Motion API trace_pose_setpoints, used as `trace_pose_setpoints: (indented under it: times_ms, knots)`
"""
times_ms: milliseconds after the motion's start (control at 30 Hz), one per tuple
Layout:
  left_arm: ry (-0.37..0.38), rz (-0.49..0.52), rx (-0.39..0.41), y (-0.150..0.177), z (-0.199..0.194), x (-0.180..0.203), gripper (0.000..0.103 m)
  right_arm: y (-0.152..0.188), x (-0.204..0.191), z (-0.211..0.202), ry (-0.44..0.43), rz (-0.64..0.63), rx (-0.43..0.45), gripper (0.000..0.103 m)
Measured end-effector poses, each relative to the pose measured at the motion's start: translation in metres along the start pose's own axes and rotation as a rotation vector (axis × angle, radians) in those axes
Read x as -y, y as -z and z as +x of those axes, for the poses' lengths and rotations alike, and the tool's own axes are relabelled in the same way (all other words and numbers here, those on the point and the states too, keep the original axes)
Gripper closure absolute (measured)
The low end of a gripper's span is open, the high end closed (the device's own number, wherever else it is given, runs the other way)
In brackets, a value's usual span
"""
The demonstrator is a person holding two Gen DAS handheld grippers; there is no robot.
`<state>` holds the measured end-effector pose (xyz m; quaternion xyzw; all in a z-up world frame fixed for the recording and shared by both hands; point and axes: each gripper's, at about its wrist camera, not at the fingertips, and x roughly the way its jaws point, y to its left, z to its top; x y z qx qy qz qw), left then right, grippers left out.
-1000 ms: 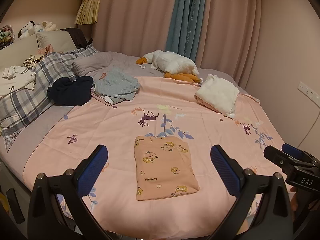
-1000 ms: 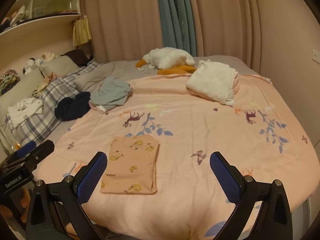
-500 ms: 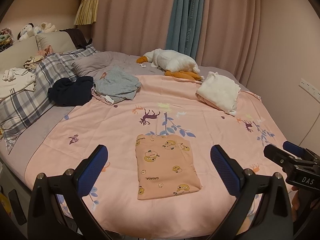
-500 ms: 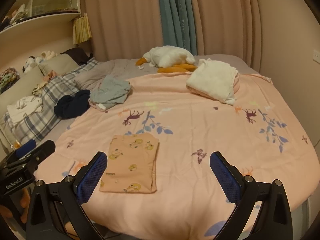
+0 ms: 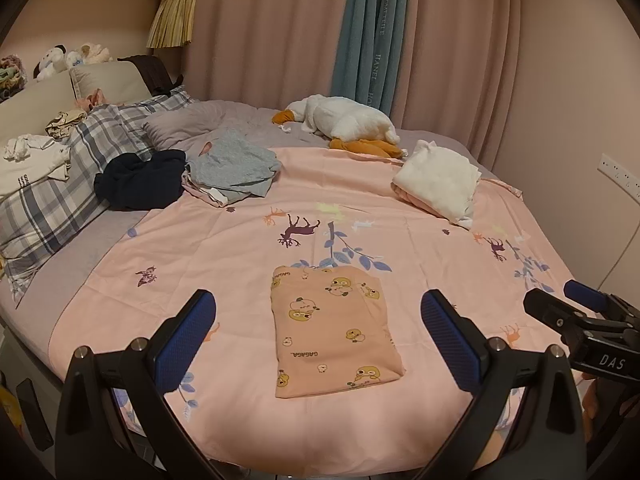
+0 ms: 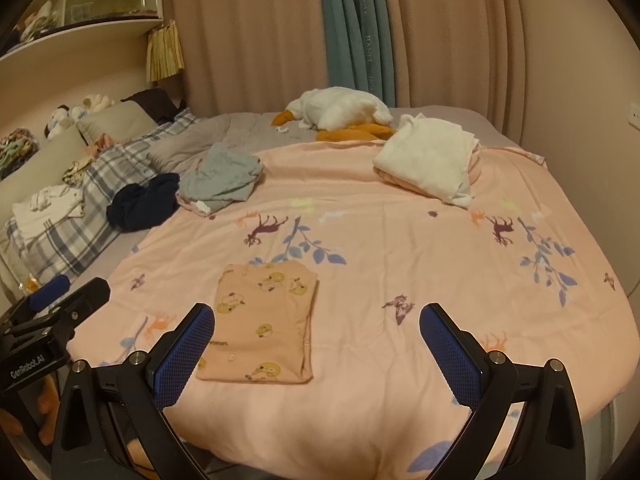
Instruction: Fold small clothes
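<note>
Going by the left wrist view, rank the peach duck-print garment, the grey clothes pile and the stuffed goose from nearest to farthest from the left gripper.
1. Peach duck-print garment, folded, just ahead of the left gripper.
2. Grey clothes pile, mid-bed, left.
3. Stuffed goose, far end by the curtains.

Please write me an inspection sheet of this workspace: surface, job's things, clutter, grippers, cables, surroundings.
Surface: pink bedspread with deer and leaf prints lies smooth over the bed.
Job's things: folded peach garment lies flat near the front edge; grey clothes and dark clothes lie unfolded at the far left; white folded pile at the far right.
Clutter: goose plush by the curtains; plaid pillow with white clothes on it.
Grippers: left gripper open, holding nothing; right gripper open, holding nothing.
Cables: one thin cable along the right wall.
Surroundings: pink and teal curtains; shelf with soft toys at left.
</note>
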<state>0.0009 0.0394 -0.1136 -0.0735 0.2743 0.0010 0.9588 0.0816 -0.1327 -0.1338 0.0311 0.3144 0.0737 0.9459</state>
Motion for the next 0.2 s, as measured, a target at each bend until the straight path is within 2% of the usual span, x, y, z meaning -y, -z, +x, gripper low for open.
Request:
trace_pose_setpoints:
  times_ms: [200]
  knots:
    - [-0.008, 0.0, 0.0, 0.0004, 0.0003, -0.0006, 0.0, -0.0004, 0.0007, 0.0002, -0.002, -0.002, -0.002, 0.002]
